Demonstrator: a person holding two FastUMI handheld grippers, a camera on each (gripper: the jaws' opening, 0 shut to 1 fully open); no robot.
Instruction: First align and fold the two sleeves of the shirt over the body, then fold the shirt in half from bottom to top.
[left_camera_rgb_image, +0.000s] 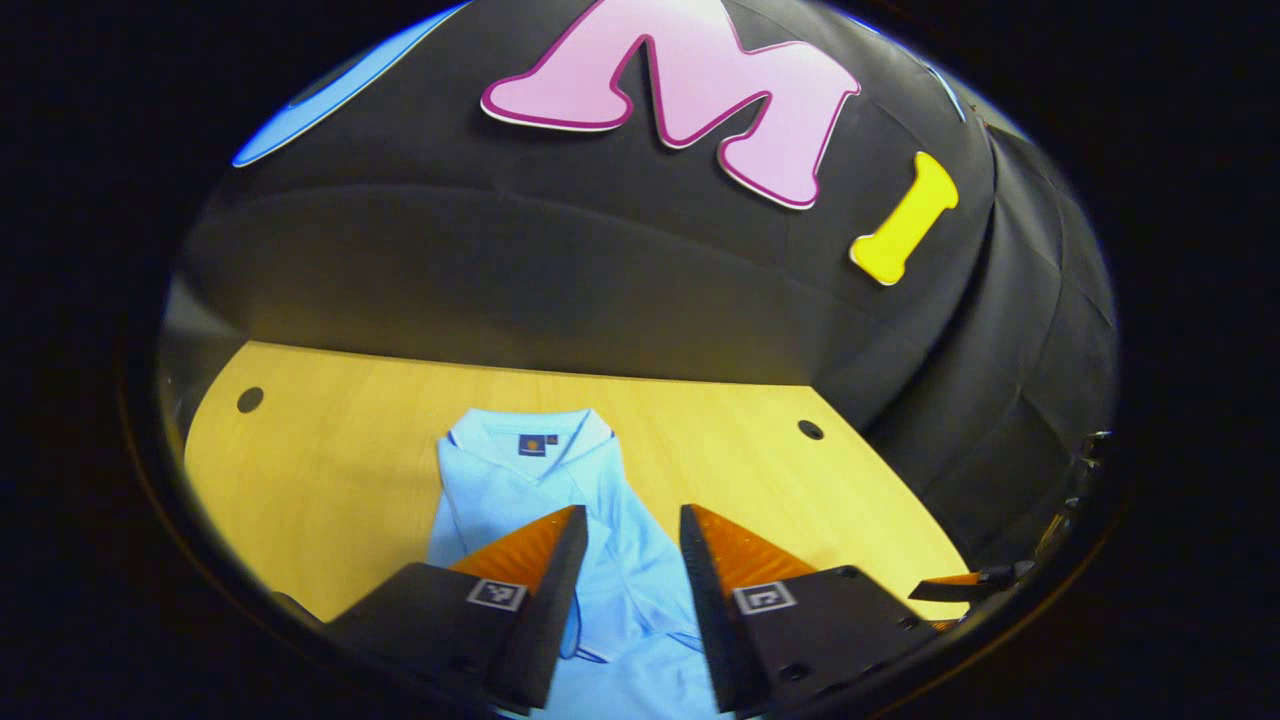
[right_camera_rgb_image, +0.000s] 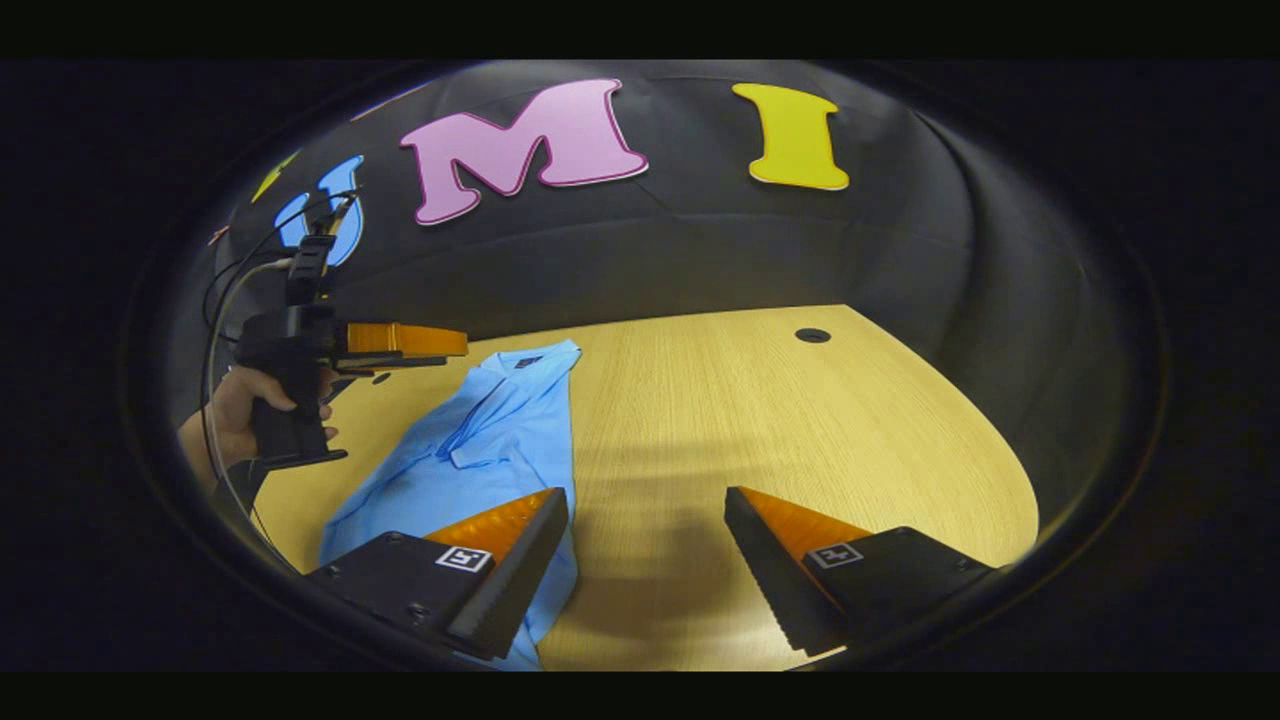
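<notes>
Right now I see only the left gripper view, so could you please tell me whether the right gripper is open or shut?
Observer: Open. The right gripper has its fingers spread wide with nothing between them.
Operator: Thank you. Where is it relative to the light blue collared shirt?
Observer: At its side edge: one finger overlaps the cloth, the other is over the pale wooden table.
Operator: And how does my left gripper look from there?
Observer: The left gripper hangs in the air near the collar, apparently clear of the cloth, held by a hand.
</notes>
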